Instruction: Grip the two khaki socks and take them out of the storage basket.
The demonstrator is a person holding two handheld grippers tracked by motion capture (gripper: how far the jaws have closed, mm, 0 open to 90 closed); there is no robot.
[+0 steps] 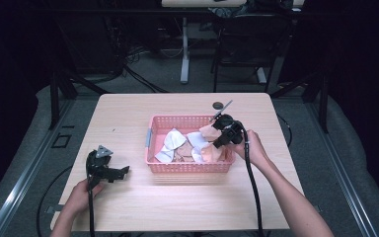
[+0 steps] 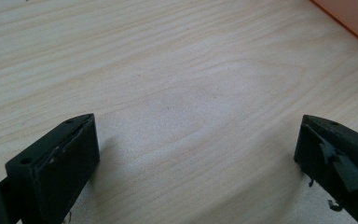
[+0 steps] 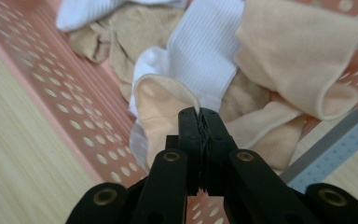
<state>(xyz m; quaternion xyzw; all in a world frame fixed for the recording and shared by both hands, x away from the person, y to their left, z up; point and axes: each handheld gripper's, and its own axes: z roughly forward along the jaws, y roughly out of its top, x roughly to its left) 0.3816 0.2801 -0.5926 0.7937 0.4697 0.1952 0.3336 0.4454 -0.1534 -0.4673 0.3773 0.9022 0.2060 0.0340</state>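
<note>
A pink perforated basket (image 1: 190, 168) sits on the wooden table, holding several socks in white, tan and peach. My right gripper (image 1: 219, 143) reaches into its right end from a hand at the right. Up close, the right gripper (image 3: 199, 115) has its jaws together, pinching the cuff edge of a peach sock (image 3: 161, 100). That sock lies against a white ribbed sock (image 3: 207, 51), with a tan sock (image 3: 121, 35) behind. My left gripper (image 1: 120, 173) rests low on the table, left of the basket. The left gripper (image 2: 196, 154) stands wide open over bare wood.
A basket corner (image 2: 349, 14) shows at the upper right of the left gripper view. A small dark round cap (image 1: 218, 105) sits in the tabletop behind the basket. Beyond the table's far edge stand a desk leg (image 1: 184, 54) and a dark chair frame (image 1: 246, 44).
</note>
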